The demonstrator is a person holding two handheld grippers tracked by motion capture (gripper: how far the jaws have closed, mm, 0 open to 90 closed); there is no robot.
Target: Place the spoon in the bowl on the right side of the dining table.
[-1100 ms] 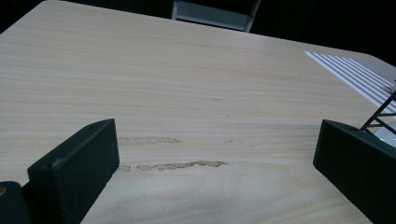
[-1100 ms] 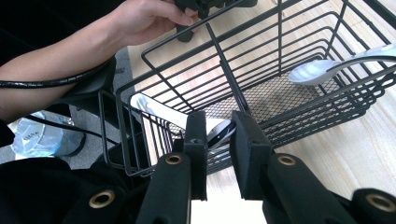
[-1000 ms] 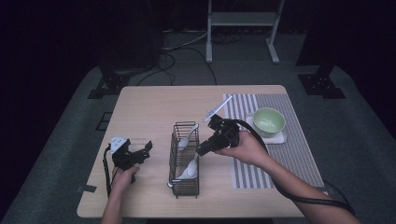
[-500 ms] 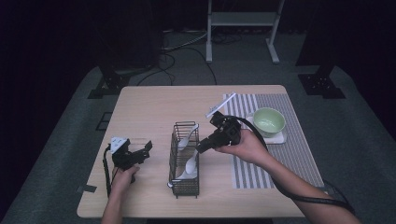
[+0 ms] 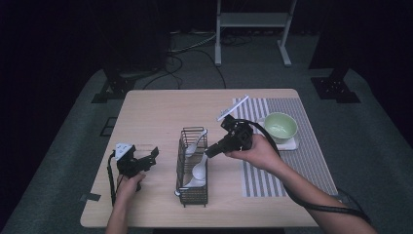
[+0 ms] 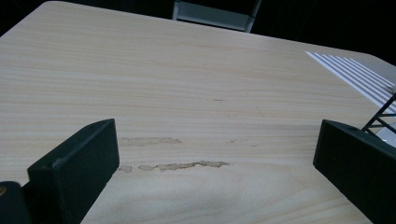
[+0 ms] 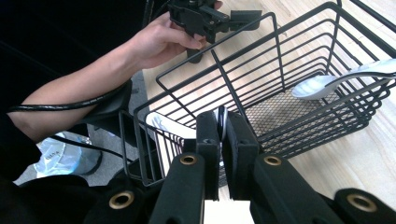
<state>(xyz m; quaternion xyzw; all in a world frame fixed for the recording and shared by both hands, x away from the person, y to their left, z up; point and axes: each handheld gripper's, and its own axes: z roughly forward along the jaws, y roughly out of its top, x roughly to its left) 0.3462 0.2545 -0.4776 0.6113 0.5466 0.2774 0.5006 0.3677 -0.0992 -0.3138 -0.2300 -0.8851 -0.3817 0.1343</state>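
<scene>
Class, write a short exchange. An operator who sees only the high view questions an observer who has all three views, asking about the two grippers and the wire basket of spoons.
Operator: In the high view, the right gripper is at the wire basket. Has it got anything?
Observer: Yes. In the right gripper view its jaws have just been closing and now pinch a thin spoon handle.
Operator: And the left gripper?
Observer: The left gripper view shows its jaws wide apart with nothing between them, above bare table with faint stains.
Operator: Anything more about the basket?
Observer: Its floor is fine mesh, and another white spoon lies over it.
</scene>
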